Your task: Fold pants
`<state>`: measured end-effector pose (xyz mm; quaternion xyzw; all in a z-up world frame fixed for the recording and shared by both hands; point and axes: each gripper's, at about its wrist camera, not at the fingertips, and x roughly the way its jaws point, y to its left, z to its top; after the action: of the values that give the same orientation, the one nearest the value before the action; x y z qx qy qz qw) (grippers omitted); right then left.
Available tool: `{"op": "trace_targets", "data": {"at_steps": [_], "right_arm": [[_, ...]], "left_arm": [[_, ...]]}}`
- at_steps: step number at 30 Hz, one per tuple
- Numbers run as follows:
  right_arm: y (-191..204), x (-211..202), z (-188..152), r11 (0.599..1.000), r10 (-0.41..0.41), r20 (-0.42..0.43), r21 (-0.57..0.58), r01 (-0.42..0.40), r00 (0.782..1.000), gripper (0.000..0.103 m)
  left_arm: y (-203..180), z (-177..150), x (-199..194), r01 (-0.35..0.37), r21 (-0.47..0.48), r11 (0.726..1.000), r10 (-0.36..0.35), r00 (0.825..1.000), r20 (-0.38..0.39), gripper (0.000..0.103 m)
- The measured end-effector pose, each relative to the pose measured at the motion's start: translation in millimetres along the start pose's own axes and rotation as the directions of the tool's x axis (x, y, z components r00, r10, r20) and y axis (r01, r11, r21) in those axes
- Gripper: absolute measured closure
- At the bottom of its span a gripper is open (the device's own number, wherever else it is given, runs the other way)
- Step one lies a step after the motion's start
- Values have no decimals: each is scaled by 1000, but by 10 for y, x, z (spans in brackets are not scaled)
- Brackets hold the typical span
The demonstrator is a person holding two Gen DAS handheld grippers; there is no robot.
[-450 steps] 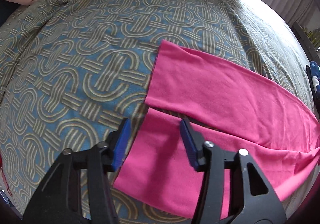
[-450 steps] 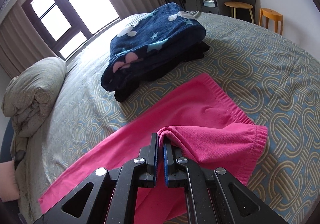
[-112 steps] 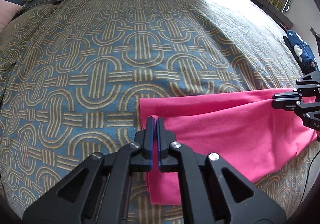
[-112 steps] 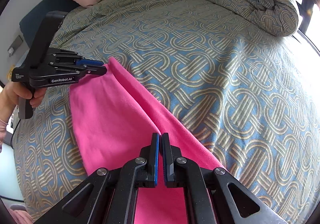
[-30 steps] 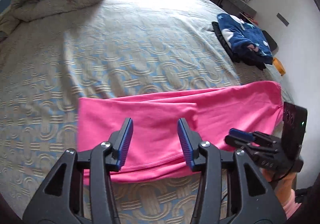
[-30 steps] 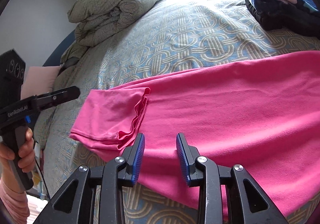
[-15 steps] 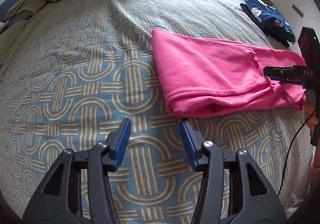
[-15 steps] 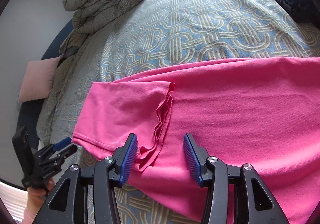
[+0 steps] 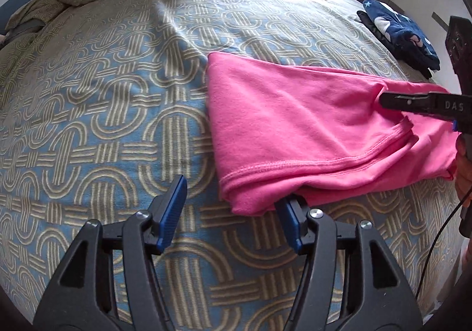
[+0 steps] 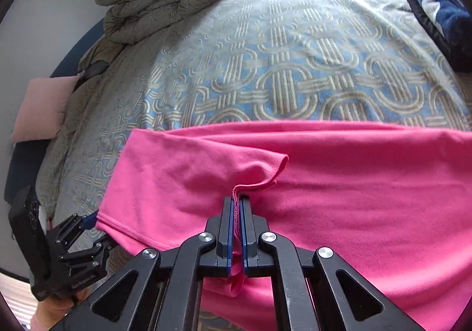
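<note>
Right claw (image 10: 235, 204) clamped on pants (image 10: 339, 201) hem to lift it, left claw (image 9: 233, 207) opening around folded corner, nothing gripped yet.

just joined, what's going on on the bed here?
A person with a handheld gripper in each hand is folding pink pants on the patterned bedspread. The right gripper is shut on the hem of the folded-over leg end. The left gripper is opening at the pants' near folded corner, gripping nothing yet.
</note>
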<state>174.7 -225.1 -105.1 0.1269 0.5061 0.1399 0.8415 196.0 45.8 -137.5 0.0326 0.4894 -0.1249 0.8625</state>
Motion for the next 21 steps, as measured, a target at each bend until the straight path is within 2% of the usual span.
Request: {"op": "trace_targets", "data": {"at_steps": [3,5,9,12,16,18,21], "right_arm": [[45,-248,73,1000,-11,96,-16,13,995,100],[19,-309,130,999,-25,105,-25,28,994,100],[-135,-128,97,997,-71,27,-26,72,997,98],[-280,-4,-14,992,-124,-22,-23,124,992,88],[-532,-236,-108,993,-113,22,38,112,993,80],[-620,-404,-149,990,-141,56,39,139,988,78],[-702,-574,-209,983,-185,60,20,184,981,77]], "left_arm": [[70,-45,-23,-41,-1,999,41,999,2,42],[100,-65,-28,-64,3,998,64,998,-1,40],[72,-135,-57,-115,33,993,115,993,10,40],[45,-186,-89,-135,48,990,135,991,8,40],[-1,-213,-217,-111,63,992,110,994,9,40],[-31,-180,-301,-86,58,995,84,996,26,40],[-129,-88,-398,-55,53,997,53,997,49,40]]}}
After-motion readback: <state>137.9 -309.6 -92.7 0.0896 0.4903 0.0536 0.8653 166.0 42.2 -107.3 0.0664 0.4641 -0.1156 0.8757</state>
